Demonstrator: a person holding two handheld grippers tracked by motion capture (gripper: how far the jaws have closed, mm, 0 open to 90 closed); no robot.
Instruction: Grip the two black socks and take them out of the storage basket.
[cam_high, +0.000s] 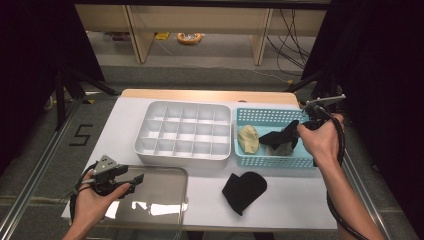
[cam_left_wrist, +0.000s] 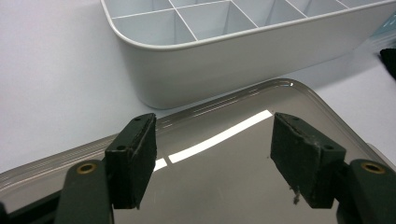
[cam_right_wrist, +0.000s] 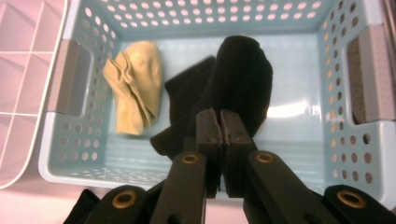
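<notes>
My right gripper (cam_high: 295, 131) (cam_right_wrist: 219, 128) is over the light blue perforated basket (cam_high: 265, 161) (cam_right_wrist: 187, 14), shut on a black sock (cam_high: 277, 139) (cam_right_wrist: 243, 70). The sock's fabric is pinched between the fingertips and hangs down into the basket. A tan sock (cam_high: 248, 139) (cam_right_wrist: 135, 88) lies bunched at the basket's left end. Another black sock (cam_high: 244, 190) (cam_right_wrist: 84, 205) lies on the white table in front of the basket. My left gripper (cam_high: 134, 182) (cam_left_wrist: 212, 158) stands open above a clear smoky lid (cam_high: 165, 200) (cam_left_wrist: 280, 93), with nothing between its pads.
A white tray with several compartments (cam_high: 182, 155) (cam_left_wrist: 224, 65) sits at the table's middle, left of the basket and just behind the lid. The table's front edge runs close under both forearms.
</notes>
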